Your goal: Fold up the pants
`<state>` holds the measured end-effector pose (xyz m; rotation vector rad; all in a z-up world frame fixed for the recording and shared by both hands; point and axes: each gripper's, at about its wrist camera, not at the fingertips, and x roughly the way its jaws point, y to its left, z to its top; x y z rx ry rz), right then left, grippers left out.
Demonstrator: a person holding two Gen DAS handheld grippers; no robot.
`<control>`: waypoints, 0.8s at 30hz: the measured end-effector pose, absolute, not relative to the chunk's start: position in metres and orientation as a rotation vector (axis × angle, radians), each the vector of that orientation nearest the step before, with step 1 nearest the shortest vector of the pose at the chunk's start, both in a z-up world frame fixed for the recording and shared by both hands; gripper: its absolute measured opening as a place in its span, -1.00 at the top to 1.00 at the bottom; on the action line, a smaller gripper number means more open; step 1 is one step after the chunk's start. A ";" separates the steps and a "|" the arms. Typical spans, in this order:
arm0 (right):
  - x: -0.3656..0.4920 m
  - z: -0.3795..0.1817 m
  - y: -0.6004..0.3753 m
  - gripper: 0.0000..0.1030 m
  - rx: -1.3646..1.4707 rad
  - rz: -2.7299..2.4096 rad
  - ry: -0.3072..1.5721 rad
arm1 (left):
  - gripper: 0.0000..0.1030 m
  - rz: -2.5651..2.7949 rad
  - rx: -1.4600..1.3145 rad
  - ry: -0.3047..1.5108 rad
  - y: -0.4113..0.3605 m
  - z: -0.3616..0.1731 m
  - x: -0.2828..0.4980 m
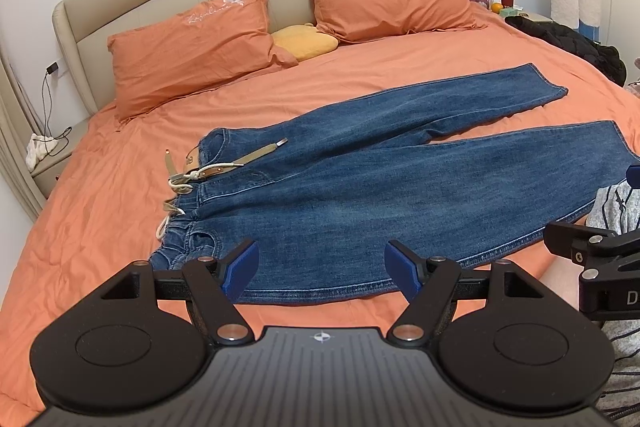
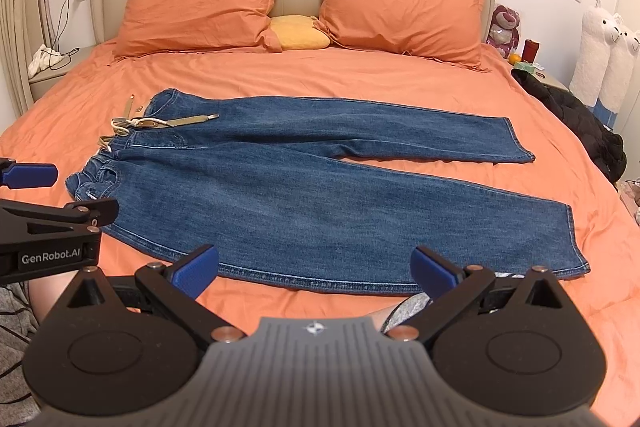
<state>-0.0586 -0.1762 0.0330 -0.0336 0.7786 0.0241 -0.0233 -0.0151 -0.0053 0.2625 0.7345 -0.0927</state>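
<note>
Blue jeans (image 2: 312,187) lie spread flat on the orange bed, waistband to the left with a tan belt (image 2: 188,120) and a white cord, both legs running right and parted in a V. In the left wrist view the jeans (image 1: 360,195) fill the middle. My left gripper (image 1: 322,269) hovers open over the near edge of the pants by the waist end, nothing between its blue pads. My right gripper (image 2: 316,269) is open too, above the near leg's lower seam. The left gripper's side (image 2: 28,175) shows at the left of the right wrist view.
Two orange pillows (image 2: 200,11) and a yellow cushion (image 2: 300,33) rest against the beige headboard. A black jacket (image 2: 576,119) lies on the bed's right edge. Plush toys and a nightstand stand at the right. A person's striped sleeve (image 1: 624,347) is near me.
</note>
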 end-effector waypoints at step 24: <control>-0.044 0.034 -0.180 -0.90 -0.041 0.032 0.781 | -0.63 -0.095 0.281 0.731 -0.005 -0.001 -0.009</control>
